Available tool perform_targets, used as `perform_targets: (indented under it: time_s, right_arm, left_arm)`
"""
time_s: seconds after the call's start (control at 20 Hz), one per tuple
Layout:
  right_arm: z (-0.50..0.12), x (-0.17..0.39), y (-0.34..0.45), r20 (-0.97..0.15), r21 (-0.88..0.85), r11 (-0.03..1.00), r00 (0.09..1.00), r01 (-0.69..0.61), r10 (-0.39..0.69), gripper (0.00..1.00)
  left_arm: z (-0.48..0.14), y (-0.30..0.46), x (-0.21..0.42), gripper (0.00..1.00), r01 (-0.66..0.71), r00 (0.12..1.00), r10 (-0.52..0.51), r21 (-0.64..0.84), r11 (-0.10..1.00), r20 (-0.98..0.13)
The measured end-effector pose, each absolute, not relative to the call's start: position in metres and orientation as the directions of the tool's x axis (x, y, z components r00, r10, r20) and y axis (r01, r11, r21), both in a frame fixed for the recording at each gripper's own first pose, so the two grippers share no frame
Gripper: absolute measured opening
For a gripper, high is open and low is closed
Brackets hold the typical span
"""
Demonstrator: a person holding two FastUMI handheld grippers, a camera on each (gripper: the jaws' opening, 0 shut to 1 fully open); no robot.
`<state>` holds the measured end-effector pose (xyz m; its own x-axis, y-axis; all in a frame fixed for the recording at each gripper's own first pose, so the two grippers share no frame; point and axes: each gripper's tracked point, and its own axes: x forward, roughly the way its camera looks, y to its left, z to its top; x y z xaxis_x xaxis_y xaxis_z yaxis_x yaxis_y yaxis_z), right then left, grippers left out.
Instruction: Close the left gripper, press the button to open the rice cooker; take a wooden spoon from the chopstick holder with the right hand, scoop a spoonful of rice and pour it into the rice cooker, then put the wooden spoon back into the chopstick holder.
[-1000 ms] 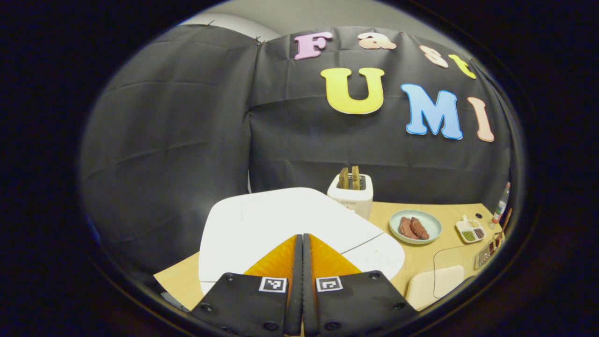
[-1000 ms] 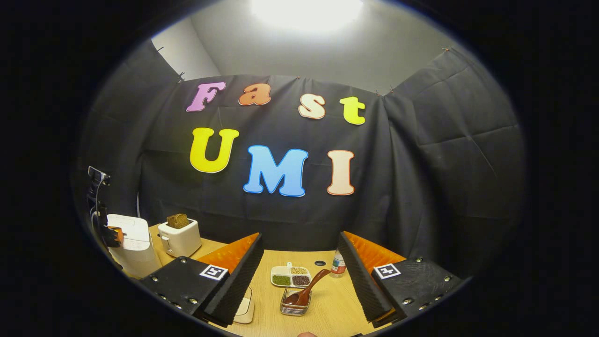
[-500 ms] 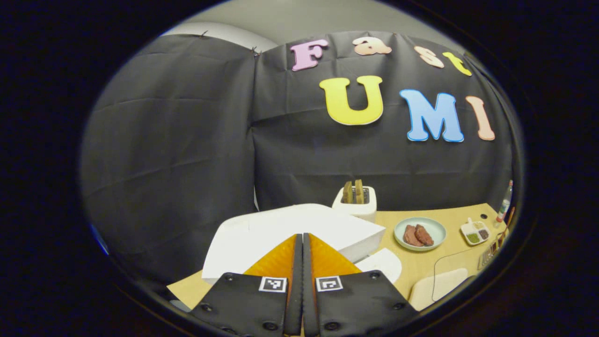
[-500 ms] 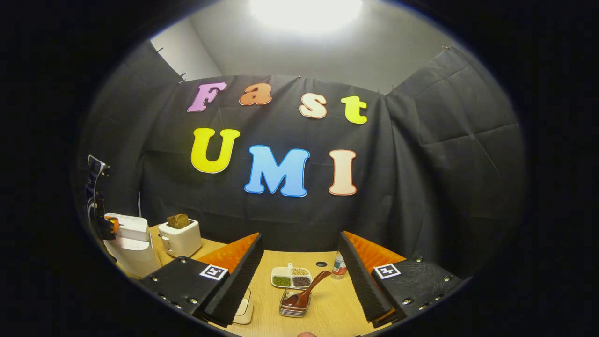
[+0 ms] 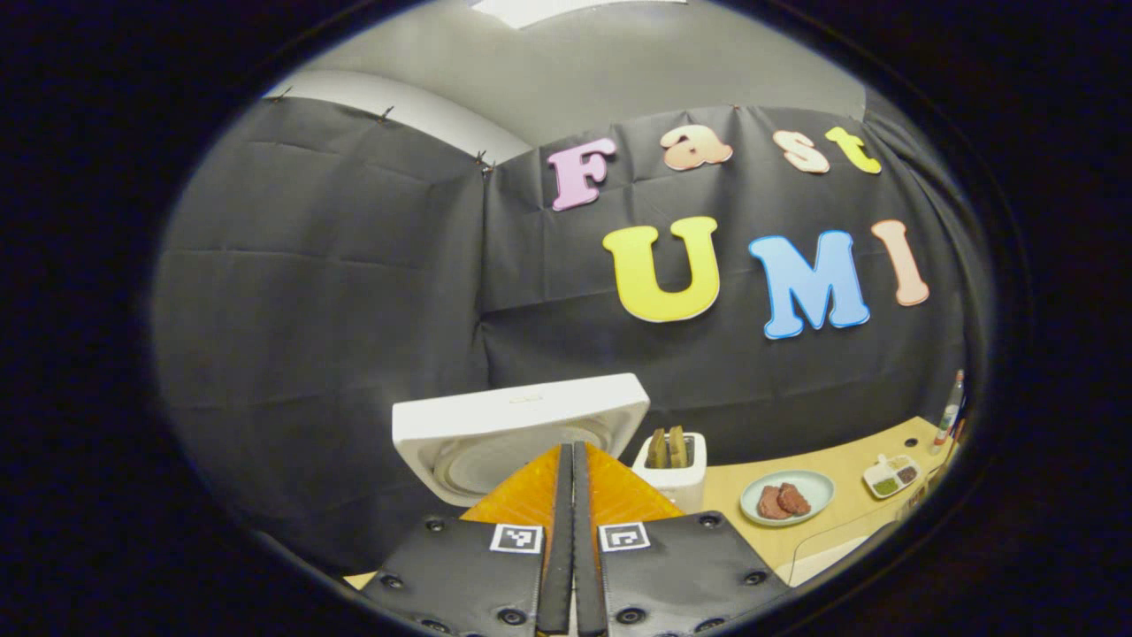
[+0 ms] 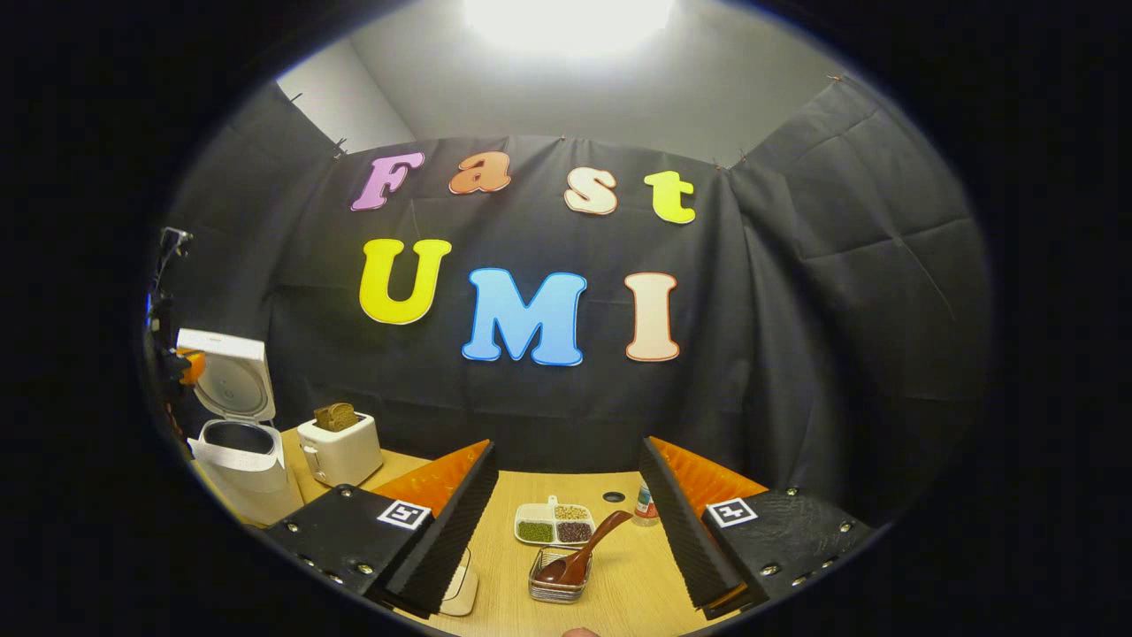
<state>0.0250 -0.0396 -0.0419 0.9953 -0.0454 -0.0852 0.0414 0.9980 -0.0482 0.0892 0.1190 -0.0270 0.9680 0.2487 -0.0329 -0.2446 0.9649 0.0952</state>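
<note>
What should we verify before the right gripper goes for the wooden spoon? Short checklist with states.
1. Rice cooker lid up: ok, raised with the pot opening exposed.
2. Left gripper closed: ok, jaws together, in front of the raised lid.
3. Right gripper ready to grasp: ok, jaws wide apart and empty.
4. Wooden spoon in the chopstick holder: ok, bowl end inside, handle leaning up to the right between the jaws.
5. Rice to scoop: cannot tell; the divided dish holds grains, but which is rice is unclear.
6. Path from the holder to the cooker: the toaster stands beside the cooker; clearance cannot tell.
</note>
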Motion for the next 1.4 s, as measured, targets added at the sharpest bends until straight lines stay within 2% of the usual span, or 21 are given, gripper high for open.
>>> perform_targets:
  time_s: [0.2,0.3,0.4,0.45,0.5,0.7,0.8,0.95,1.0,1.25,1.3,1.4]
  right_arm:
    - [-0.053,0.043,-0.05,-0.107,-0.043,0.998,0.993,0.046,-0.05,0.98]
    - [-0.062,0.055,-0.057,-0.129,-0.04,0.998,0.99,0.056,-0.061,0.98]
    - [-0.073,0.067,-0.064,-0.16,-0.037,0.997,0.985,0.065,-0.07,0.98]
    - [-0.078,0.073,-0.068,-0.175,-0.033,0.997,0.982,0.07,-0.075,0.98]
    - [-0.083,0.079,-0.072,-0.189,-0.025,0.997,0.979,0.074,-0.077,0.98]
    - [-0.112,0.101,-0.085,-0.27,0.03,0.996,0.96,0.087,-0.075,0.98]
    - [-0.131,0.11,-0.093,-0.323,0.043,0.994,0.943,0.103,-0.084,0.98]
    - [-0.165,0.121,-0.101,-0.404,0.07,0.991,0.911,0.117,-0.079,0.98]
    - [-0.177,0.123,-0.104,-0.434,0.082,0.989,0.898,0.119,-0.073,0.98]
    - [-0.231,0.132,-0.108,-0.554,0.13,0.983,0.832,0.133,-0.04,0.98]
    - [-0.24,0.133,-0.107,-0.571,0.146,0.98,0.821,0.134,-0.027,0.98]
    - [-0.257,0.135,-0.103,-0.612,0.185,0.973,0.791,0.137,0.005,0.99]
  left_arm:
    - [0.007,0.085,0.071,0.99,-0.188,0.982,0.187,0.075,0.979,0.02]
    - [0.014,0.074,0.059,0.9,-0.178,0.984,0.177,0.067,0.982,0.029]
    - [0.018,0.065,0.049,1.0,-0.174,0.985,0.172,0.069,0.982,0.035]
    - [0.018,0.061,0.045,1.0,-0.172,0.985,0.17,0.072,0.982,0.033]
    - [0.018,0.059,0.042,0.96,-0.172,0.985,0.17,0.076,0.982,0.03]
    - [0.013,0.055,0.031,0.95,-0.18,0.984,0.18,0.059,0.982,-0.002]
    - [0.011,0.056,0.026,1.0,-0.192,0.981,0.193,0.049,0.98,-0.016]
    - [0.012,0.057,0.018,1.0,-0.209,0.977,0.21,0.056,0.976,-0.019]
    - [0.012,0.056,0.016,0.96,-0.213,0.976,0.215,0.058,0.975,-0.023]
    - [0.013,0.053,0.005,0.96,-0.238,0.97,0.241,0.057,0.969,-0.039]
    - [0.015,0.053,0.003,1.0,-0.243,0.969,0.246,0.063,0.968,-0.038]
    - [0.016,0.052,-0.002,1.0,-0.252,0.966,0.256,0.082,0.964,-0.041]
